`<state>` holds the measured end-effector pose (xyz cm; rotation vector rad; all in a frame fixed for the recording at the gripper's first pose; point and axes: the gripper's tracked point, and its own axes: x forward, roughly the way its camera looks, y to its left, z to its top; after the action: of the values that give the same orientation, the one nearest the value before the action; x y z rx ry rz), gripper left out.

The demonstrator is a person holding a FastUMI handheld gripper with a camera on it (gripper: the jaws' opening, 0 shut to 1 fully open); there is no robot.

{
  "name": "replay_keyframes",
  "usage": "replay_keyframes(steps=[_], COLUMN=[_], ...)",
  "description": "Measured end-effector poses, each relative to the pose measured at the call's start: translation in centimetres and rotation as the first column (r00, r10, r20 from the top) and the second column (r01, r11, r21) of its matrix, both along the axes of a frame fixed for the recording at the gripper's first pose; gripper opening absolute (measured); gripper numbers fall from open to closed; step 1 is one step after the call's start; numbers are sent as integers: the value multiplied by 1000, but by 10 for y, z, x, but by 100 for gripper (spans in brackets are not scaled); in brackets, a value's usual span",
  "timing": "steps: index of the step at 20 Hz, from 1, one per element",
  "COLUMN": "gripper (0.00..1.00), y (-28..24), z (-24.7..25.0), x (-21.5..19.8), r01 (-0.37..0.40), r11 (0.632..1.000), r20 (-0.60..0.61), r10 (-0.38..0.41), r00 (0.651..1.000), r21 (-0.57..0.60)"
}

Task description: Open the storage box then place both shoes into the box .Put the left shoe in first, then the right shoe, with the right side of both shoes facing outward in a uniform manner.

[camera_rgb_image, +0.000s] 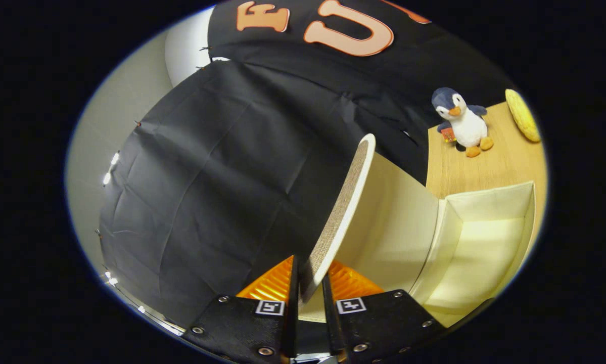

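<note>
My gripper [310, 283] is shut on the edge of the storage box lid [340, 207], one finger on each face of it. The lid is a cream panel with a woven beige outer face, raised nearly upright and running away from the fingers. To its right the storage box [527, 217] stands open, showing cream fabric walls and a pale floor with nothing inside. No shoe is in sight.
A wooden tabletop [495, 167] lies beyond the box. On it stands a plush penguin [462, 121], and a yellow oval object [522, 115] lies further right. The black cloth wall [206, 192] hangs close on the left.
</note>
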<state>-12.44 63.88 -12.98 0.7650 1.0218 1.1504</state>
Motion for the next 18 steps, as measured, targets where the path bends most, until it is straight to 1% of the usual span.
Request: replay_keyframes(steps=[1,2,3,5,7,10,13,16,18], gripper=[35,41,53,76,87,91,95,95,96], y=[4,9,13,9,-4,-44,-96,-160,-209], z=[-3,-6,-10,-13,-24,-45,-67,-94,-113], x=[-5,-10,-13,-13,-6,12,36,58,70], r01=[-16,-36,-52,-57,-36,22,112,205,260], r11=[1000,999,998,997,994,982,958,916,879], r20=[10,8,6,27,81,173,272,348,375], r10=[16,36,52,58,45,11,-37,-78,-102], r00=[1000,999,999,998,996,985,962,934,921], r21=[-18,-31,-41,-60,-104,-185,-265,-345,-399])
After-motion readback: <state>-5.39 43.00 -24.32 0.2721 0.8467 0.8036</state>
